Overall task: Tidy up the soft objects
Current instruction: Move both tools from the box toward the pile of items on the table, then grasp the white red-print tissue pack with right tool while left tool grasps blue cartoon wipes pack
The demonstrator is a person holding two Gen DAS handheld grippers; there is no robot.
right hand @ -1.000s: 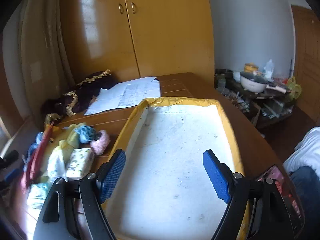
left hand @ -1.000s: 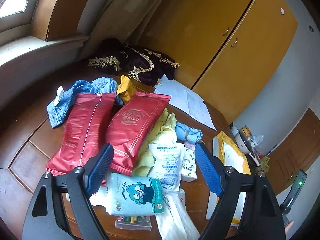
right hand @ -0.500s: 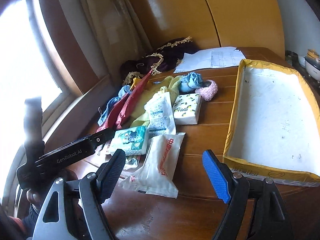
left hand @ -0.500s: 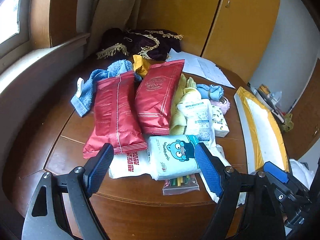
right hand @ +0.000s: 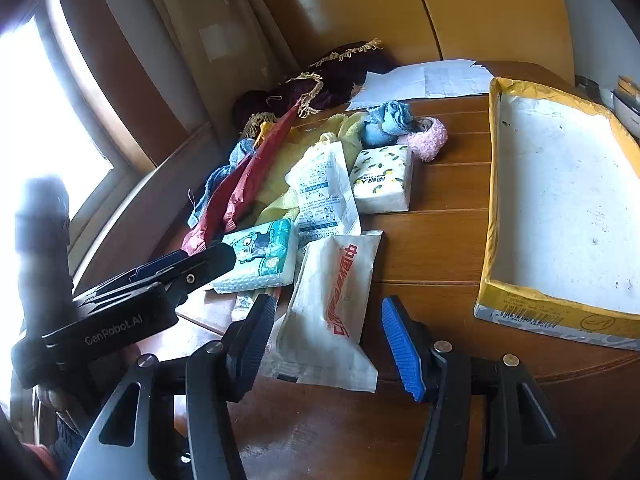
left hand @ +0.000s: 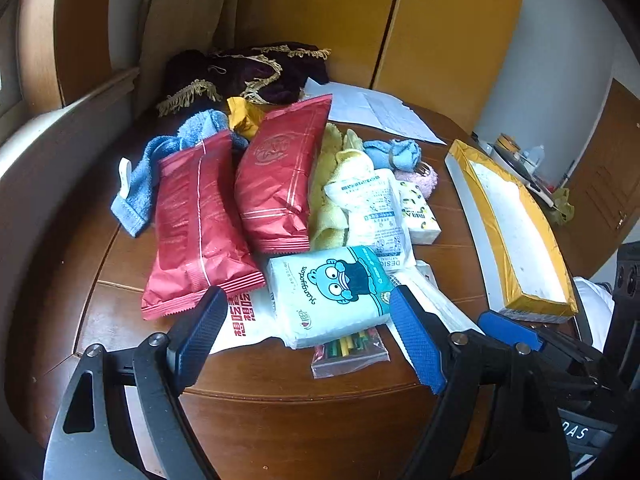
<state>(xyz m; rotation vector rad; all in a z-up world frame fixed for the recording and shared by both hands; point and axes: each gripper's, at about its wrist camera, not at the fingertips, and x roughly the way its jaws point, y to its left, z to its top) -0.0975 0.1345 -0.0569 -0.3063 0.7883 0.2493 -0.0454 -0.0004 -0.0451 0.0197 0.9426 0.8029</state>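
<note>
Between the spread fingers of the right gripper [right hand: 326, 344], which hold nothing, lies a white plastic pouch [right hand: 332, 308] with bold red characters down its face, flat on the brown wooden table [right hand: 432, 248]. Left of those jaws, the left gripper's black body reads "GenRobot.AI" on its side.

The left gripper [left hand: 304, 332] also has its jaws wide apart and empty, angled down over the table edge. Just beyond its tips sits a pale teal tissue pack [left hand: 328, 292] printed with a blue cartoon creature, resting on a small clear bag of coloured sticks [left hand: 350, 350] and on another white pouch with red print [left hand: 244, 318].

Farther ahead, a white sachet [left hand: 374, 212] reads "DESICCANT" in the right wrist view, with a lemon-patterned tissue pack [left hand: 418, 214] touching its right side. Left of these lie two glossy red crinkled bags [left hand: 240, 200] side by side, over a yellow cloth [left hand: 332, 184] and a blue terry towel [left hand: 148, 176]. Right of both jaws stands a shallow yellow-rimmed cardboard tray [right hand: 496, 200] with a white floor and a barcode on its near wall.

At the far side lie a blue sock bundle [right hand: 390, 120], a pink fuzzy piece [right hand: 432, 140], a dark fringed cloth [left hand: 248, 72] and white papers [left hand: 376, 108].
</note>
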